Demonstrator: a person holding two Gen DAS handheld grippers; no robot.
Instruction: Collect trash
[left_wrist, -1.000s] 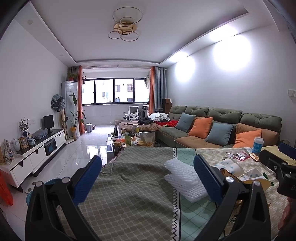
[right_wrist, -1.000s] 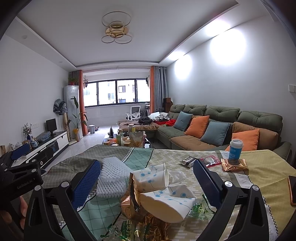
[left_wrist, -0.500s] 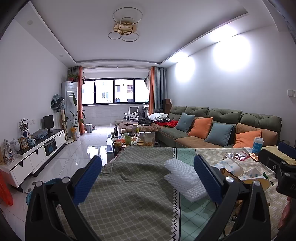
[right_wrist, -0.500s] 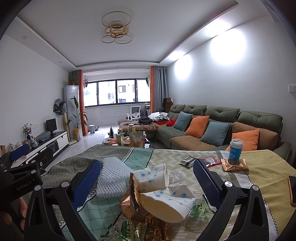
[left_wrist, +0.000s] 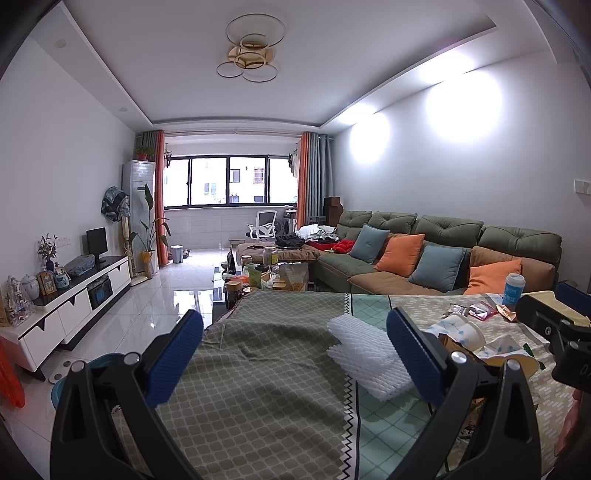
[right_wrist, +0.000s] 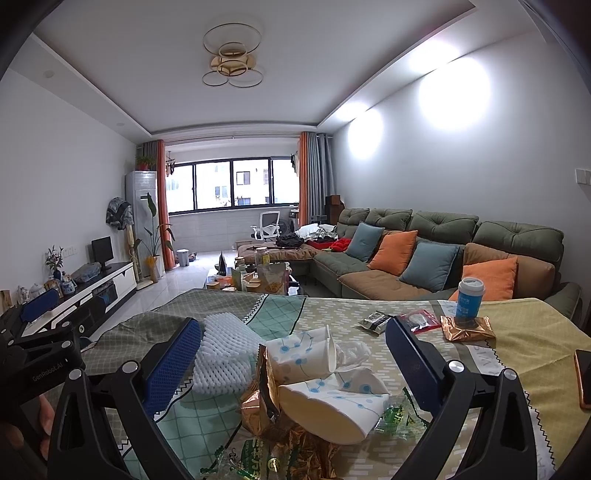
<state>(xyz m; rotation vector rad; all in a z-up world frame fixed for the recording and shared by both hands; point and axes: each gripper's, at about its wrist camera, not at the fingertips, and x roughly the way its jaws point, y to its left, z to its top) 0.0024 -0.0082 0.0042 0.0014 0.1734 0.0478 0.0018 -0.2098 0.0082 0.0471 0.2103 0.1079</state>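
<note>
Trash is heaped on the table (right_wrist: 524, 332): two crushed paper cups (right_wrist: 325, 384), gold foil wrappers (right_wrist: 258, 402) and green candy wrappers (right_wrist: 395, 413) in one pile; a white foam net (right_wrist: 221, 350) is touching the pile's left edge; a dark sachet (right_wrist: 375, 319), a red sachet (right_wrist: 419, 317) and another gold wrapper (right_wrist: 467, 328) under a blue cup (right_wrist: 469, 299) are set farther back, apart from the pile.

Right gripper (right_wrist: 293, 354): jaws spread wide, nothing held; the cup pile is framed dead centre between them, low and just ahead; the nearer cup's long axis is seen running roughly across the jaw gap, mouth toward the camera's lower left, so some wrist roll is judged useful before closing.

Left gripper (left_wrist: 295, 354): jaws equally wide, empty; bare green cloth is framed ahead; the foam net is seen just inside the right finger (left_wrist: 413, 350), the pile beyond it to the right, partly hidden.

Key relation: the pile is centred for the right gripper and off-axis for the left; the right is judged nearer and better aligned; a short forward-down reach should be enough. The foam net is better left to the left gripper, a small shift right being needed. No bin can be clearly made out; a blue tub (left_wrist: 92, 369) at the floor left of the table is only partly shown.
</note>
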